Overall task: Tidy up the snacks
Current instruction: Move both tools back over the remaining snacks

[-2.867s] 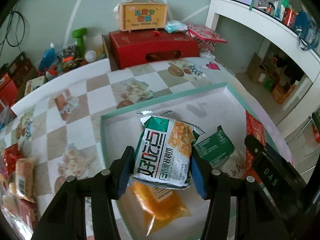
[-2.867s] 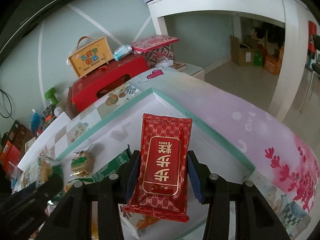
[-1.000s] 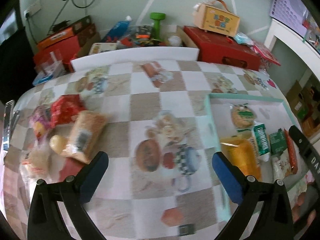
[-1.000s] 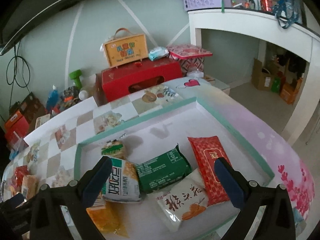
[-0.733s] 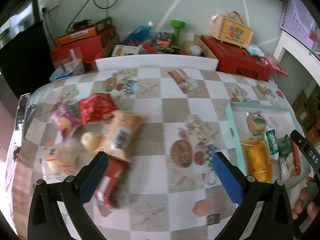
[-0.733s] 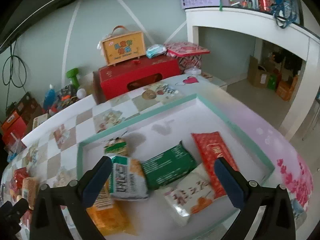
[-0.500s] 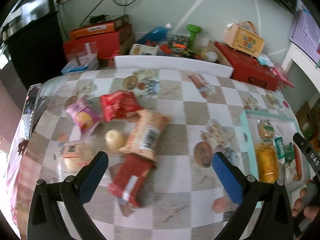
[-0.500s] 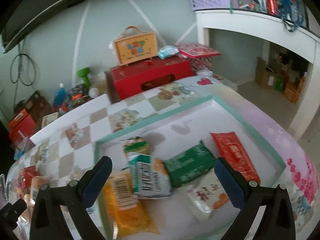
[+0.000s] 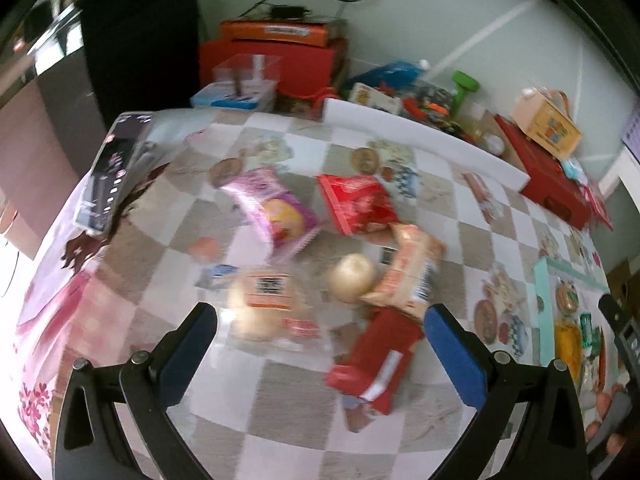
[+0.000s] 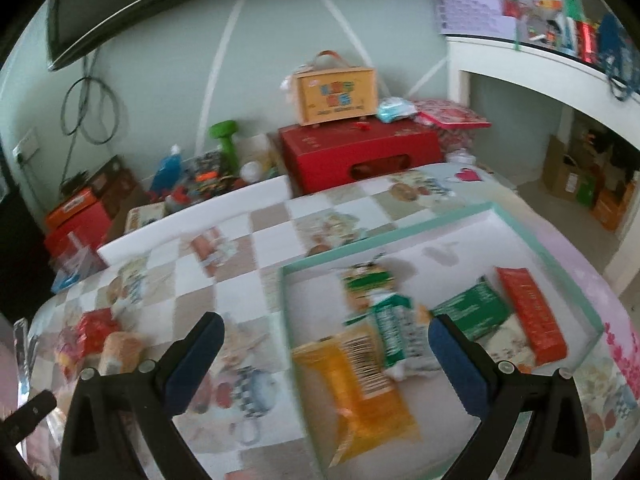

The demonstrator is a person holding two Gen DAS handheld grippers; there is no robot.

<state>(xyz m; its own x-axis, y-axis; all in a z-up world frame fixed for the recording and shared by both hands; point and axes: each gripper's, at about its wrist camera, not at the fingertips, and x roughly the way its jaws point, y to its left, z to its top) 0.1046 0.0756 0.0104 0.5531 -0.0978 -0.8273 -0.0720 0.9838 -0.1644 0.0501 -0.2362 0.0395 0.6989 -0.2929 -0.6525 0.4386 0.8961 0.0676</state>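
Note:
My left gripper (image 9: 320, 344) is open and empty above a pile of loose snacks on the checked tablecloth: a pink packet (image 9: 272, 212), a red packet (image 9: 356, 204), an orange-tan packet (image 9: 412, 272), a long red bar (image 9: 376, 360), a clear bag of buns (image 9: 264, 304) and a round bun (image 9: 352, 284). My right gripper (image 10: 326, 356) is open and empty over the left rim of the teal-edged tray (image 10: 400, 236). In the tray lie a yellow packet (image 10: 360, 392), a green-white packet (image 10: 392, 332), a dark green packet (image 10: 472, 316) and a red bar (image 10: 532, 316).
A white foam board (image 9: 420, 136) stands along the table's far edge. Behind it are red boxes (image 10: 360, 152), a yellow gift box (image 10: 336, 92), a green dumbbell (image 10: 226, 136) and clutter. A phone (image 9: 112, 176) lies at the table's left edge. A white desk (image 10: 560, 64) stands at the right.
Both grippers let go of their packets in the tray and opened. The left gripper swung left over the loose snack pile. The right gripper drew back and leftward from the tray.

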